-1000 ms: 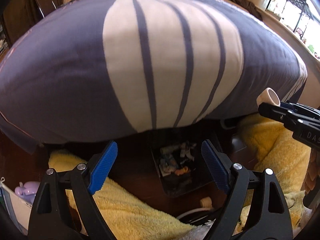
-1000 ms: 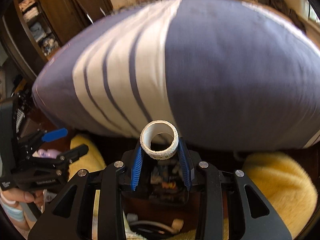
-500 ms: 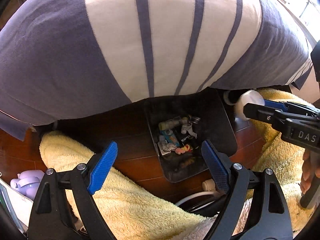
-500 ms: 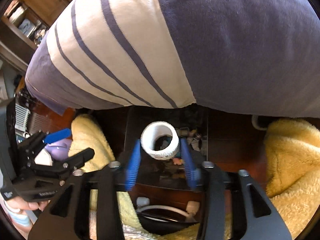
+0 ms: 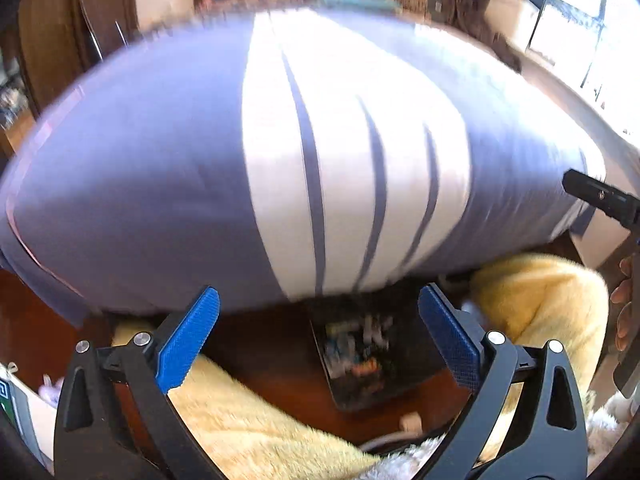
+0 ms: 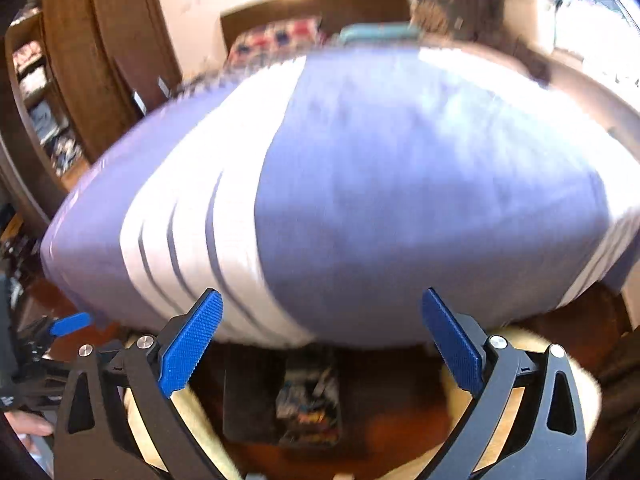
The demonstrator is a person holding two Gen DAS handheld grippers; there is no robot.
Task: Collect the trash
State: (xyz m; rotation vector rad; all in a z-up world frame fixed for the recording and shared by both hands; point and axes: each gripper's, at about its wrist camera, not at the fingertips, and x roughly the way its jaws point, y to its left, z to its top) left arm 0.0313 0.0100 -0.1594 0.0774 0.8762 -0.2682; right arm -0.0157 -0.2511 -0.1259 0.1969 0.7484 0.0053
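A black bin [image 5: 400, 384] holding several scraps of coloured trash stands on the wooden floor under the edge of the bed; in the right wrist view the bin [image 6: 248, 400] is blurred. My left gripper [image 5: 318, 300] hangs above and in front of it, its jaws opening wide with nothing between the blue pads [image 5: 188, 340]. My right gripper [image 6: 322, 300] is also opening wide and holds nothing. No white ring shows in either view. A black finger of the right gripper [image 5: 600, 200] pokes in at the left wrist view's right edge.
A bed with a purple and white striped cover [image 5: 320, 160] fills both views above the bin. Yellow fluffy blankets [image 5: 248, 420] lie on the floor on both sides. A white cable plug [image 5: 412, 422] lies near the bin. A person's hand [image 5: 624, 300] shows at right.
The right gripper went from shut on a white ring to wide open over the bin, and the ring is gone. Both views dipped toward the bin, then rose. The left jaws widened slightly.
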